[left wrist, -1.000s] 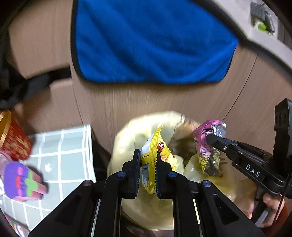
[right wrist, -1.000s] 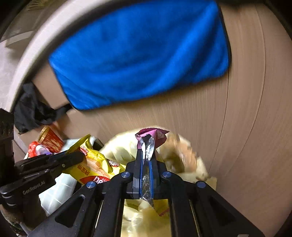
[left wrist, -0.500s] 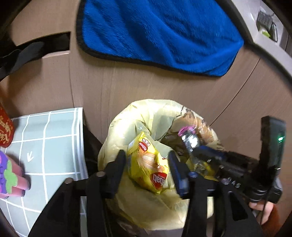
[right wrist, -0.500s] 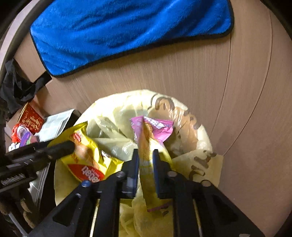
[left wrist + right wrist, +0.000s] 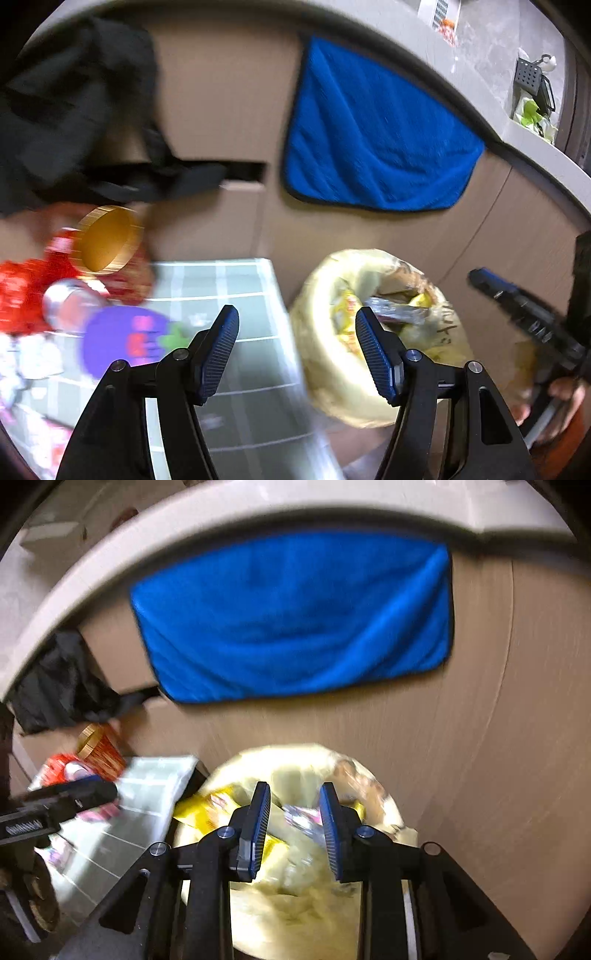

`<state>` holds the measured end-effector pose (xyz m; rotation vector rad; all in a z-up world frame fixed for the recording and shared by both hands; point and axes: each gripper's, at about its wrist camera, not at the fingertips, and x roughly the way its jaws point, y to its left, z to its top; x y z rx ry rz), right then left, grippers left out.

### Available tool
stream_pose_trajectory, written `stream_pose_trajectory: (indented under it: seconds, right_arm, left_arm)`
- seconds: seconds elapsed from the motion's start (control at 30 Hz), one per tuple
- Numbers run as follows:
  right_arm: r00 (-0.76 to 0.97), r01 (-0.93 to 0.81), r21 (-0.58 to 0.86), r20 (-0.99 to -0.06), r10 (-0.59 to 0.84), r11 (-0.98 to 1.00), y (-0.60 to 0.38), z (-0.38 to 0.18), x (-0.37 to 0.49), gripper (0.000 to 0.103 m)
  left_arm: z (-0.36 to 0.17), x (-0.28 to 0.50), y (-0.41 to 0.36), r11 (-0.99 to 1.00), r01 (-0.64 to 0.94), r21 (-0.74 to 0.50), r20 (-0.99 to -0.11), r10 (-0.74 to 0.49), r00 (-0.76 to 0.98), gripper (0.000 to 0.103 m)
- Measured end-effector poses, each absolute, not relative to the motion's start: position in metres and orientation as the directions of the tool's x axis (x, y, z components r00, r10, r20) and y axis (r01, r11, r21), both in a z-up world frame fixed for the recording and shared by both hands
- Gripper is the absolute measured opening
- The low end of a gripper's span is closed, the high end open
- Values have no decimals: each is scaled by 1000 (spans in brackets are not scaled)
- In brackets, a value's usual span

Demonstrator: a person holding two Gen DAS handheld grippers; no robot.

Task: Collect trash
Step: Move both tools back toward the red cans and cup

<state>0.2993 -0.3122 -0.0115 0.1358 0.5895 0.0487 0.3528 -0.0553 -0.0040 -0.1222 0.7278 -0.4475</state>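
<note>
both grippers have just been opening and hold nothing. the left gripper [image 5: 297, 326] gapes wide over the edge where a grey checked cloth [image 5: 236, 280] meets the round bin lined with a pale yellow plastic bag [image 5: 325, 362]. the right gripper [image 5: 294, 801], half open, hangs over the bin mouth. a yellow snack wrapper [image 5: 205, 810] and a pink wrapper [image 5: 303, 818] lie inside. a blue towel [image 5: 295, 616] hangs on the brown cabinet behind.
</note>
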Motion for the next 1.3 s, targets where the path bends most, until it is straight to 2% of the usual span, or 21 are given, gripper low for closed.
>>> stream_pose_trajectory:
  seconds: [0.17,0.33,0.53,0.7,0.87,1.03,1.17,1.3]
  right_arm:
    - [839,-115,173,-510,189,978,-271,11,292,28]
    - [775,-261,175,-549,314,949,-204,9,300,28]
    - [664,-384,191,-622,414,903,-133,-29,296,28]
    - [593,-422,168,-692,411,891,-94,-58,297,28]
    - [586,-399,182,-703,402,899,-89,-67,301,28]
    - [609,-365,136,-713,347,921,-90,-70,305,28]
    - [646,-323,102,-703,297,941,-89,-67,314,28]
    - [688,-281,142,-660,302,949,-81,-46,343,28]
  left_arm:
    - [2,336,8,928,290,-232,-603,-371,706,66]
    - [-12,327,79,942,224,-248,-630,-333,701,66]
    - [-42,311,137,941,202,-273,-684,-337,647,66]
    - [-63,306,163,941,157,-302,-709,-331,623,66]
    - [-64,314,174,937,110,-332,-690,-320,650,66]
    - [-62,326,168,937,124,-327,-683,-325,653,66]
    - [-53,334,165,942,148,-302,-659,-319,681,66]
    - [-42,347,164,945,150,-292,-653,-312,691,66]
